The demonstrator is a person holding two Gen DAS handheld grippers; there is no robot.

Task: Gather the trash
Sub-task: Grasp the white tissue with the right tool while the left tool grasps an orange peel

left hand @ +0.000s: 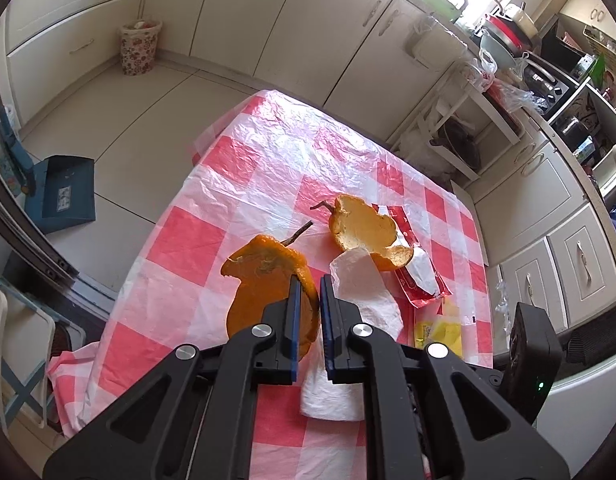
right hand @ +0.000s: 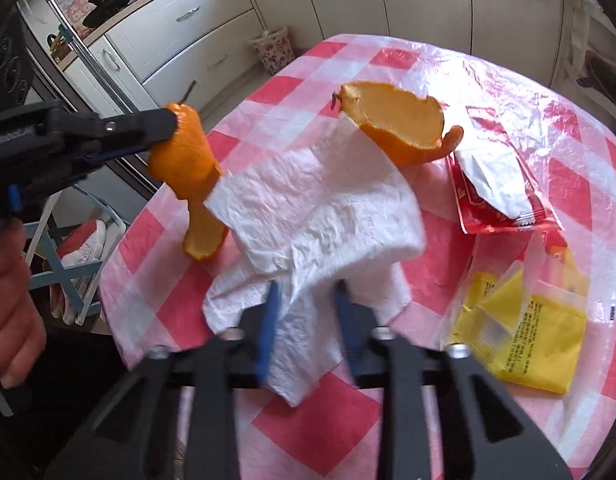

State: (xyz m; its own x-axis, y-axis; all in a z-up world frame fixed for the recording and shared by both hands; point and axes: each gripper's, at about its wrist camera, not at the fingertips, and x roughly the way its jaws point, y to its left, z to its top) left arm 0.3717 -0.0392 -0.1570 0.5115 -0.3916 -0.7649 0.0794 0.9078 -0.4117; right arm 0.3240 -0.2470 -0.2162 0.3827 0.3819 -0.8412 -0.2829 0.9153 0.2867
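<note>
The left hand-held gripper has its blue pads nearly together, pinching the edge of an orange peel and holding it up off the surface; seen from the right wrist camera, that peel hangs from the left hand-held gripper, its lower end curling down beside a white paper towel; a hand grips the tool at the left edge. The right hand-held gripper is blurred; its blue fingers stand either side of a raised fold of the paper towel, and whether the pads press on it cannot be told from the picture. Beyond the towel a second orange peel lies with its pale inside up; just beside it lies a torn red wrapper; nearer, to the right, lies a yellow packet. On the floor by the cabinets stands a flowered waste bin.
</note>
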